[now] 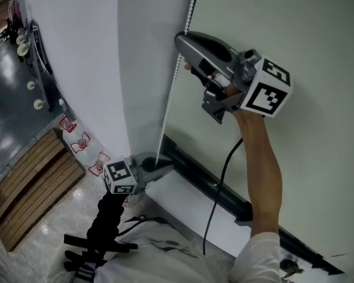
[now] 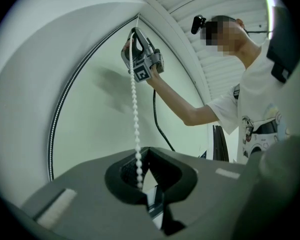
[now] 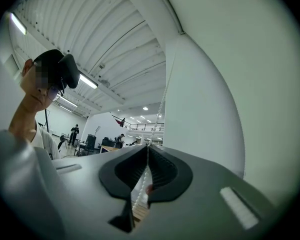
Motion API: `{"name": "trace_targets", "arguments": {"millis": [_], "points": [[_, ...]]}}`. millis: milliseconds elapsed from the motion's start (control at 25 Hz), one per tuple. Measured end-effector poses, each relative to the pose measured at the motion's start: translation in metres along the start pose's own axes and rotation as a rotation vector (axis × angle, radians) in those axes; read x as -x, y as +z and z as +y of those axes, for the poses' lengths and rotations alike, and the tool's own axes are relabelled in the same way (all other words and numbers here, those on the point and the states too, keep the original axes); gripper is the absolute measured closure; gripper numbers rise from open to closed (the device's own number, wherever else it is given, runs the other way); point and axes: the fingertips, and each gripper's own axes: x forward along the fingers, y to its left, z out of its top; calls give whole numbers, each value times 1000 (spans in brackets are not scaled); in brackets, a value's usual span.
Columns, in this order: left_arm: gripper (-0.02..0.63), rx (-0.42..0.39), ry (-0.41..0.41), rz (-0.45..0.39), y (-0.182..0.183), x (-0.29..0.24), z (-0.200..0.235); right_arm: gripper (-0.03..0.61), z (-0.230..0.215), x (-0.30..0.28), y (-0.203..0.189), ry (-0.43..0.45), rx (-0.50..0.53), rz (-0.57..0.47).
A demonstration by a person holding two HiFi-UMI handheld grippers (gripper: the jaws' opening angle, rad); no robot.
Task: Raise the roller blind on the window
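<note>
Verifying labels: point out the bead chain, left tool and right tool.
bead chain point(image 1: 170, 99): head view, mid-length.
left tool point(image 2: 145, 150): left gripper view, between fingertips.
right tool point(image 3: 147, 147): right gripper view, between fingertips.

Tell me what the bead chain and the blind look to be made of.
The bead chain is probably plastic: small, round, white beads with a slight gloss, strung in a line. The blind looks like matte, opaque fabric, perhaps coated: flat, pale and without shine, though no weave shows.

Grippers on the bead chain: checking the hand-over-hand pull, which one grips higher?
The right gripper, on the raised arm, clamps the bead chain high up; the left gripper holds the same chain far lower.
</note>
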Motion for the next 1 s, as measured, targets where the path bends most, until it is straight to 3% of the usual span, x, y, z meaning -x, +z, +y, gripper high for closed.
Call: {"name": "trace_targets", "arguments": {"millis": [240,560,1000], "points": [[615,-18,-10,19,-24,2,-5,566,23,19,-66,-6,-38,42],[615,-21,-10,13,-20,3,-3,566,43,32,-126,4,-111,77],[615,-16,-13,-1,-14,2,-4,566,72,46,-218,24,-203,219]]}}
